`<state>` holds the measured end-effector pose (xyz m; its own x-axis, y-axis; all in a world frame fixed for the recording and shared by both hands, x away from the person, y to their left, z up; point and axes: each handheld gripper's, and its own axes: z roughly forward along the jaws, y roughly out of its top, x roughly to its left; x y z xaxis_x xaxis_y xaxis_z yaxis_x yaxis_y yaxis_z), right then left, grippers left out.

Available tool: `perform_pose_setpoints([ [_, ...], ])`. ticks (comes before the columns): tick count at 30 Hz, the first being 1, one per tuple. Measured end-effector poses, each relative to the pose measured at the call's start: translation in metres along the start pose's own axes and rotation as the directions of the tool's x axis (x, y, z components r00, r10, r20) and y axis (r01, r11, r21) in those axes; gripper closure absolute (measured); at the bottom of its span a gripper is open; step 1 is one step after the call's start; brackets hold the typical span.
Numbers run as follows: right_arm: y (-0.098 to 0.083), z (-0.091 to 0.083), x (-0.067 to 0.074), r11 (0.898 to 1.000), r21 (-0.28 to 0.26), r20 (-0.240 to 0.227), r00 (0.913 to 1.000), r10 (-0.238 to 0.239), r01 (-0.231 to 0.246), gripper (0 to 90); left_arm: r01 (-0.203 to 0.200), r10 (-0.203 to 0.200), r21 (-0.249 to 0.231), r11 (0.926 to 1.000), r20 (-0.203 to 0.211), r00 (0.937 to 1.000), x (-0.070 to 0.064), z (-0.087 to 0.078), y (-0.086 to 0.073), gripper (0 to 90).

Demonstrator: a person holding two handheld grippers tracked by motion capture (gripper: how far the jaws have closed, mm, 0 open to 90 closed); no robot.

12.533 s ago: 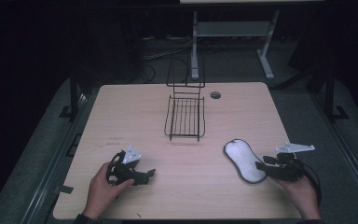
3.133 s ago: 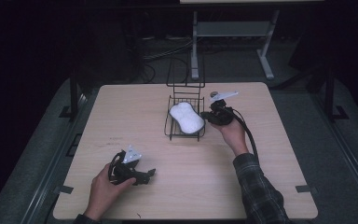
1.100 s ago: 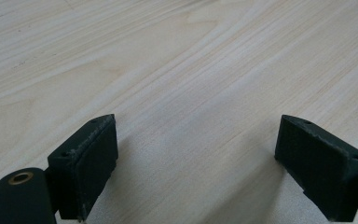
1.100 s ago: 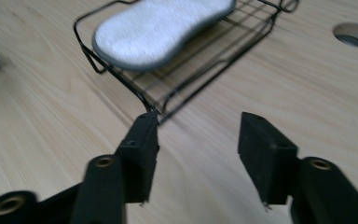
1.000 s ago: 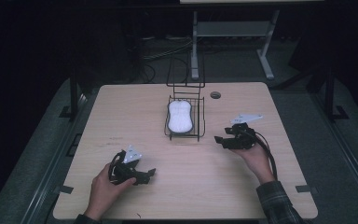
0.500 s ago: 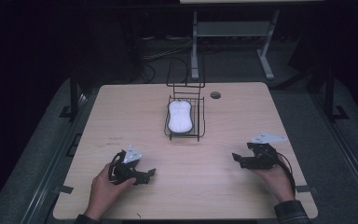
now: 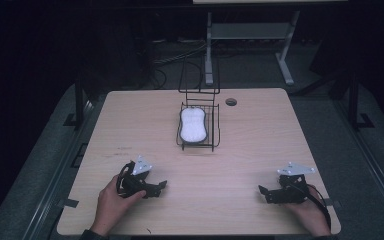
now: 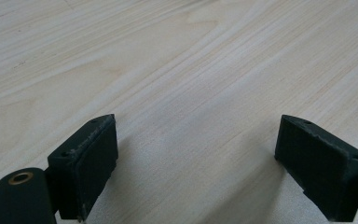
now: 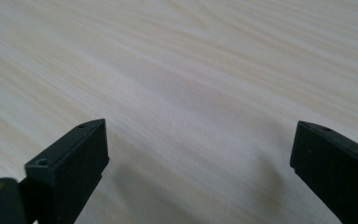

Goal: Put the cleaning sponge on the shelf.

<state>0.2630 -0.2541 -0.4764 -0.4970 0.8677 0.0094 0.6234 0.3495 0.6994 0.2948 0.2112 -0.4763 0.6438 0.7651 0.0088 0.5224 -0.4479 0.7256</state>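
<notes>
White sponge (image 7: pixel 193 125) lies in the wire basket (image 7: pixel 215 131) mid-surface — well apart from both tools. Right tool (image 7: pixel 267 194), jaws just opened wide, holds nothing — left tool (image 7: pixel 160 187) likewise gapes, empty.

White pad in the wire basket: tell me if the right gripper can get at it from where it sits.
Probably yes. The right gripper is open with nothing between its jaws, bare table lies between it and the basket, and the white pad lies uncovered in the open-topped basket.
</notes>
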Motion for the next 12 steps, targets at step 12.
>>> perform_pose_setpoints([
  [12,-0.0065,0.0028,-0.0014,1.0,-0.004,-0.016,0.9998,0.011,-0.011,1.9,0.001,-0.001,-0.001,1.0,0.0,1.0,-0.0001,0.0,0.0,12.3],
])
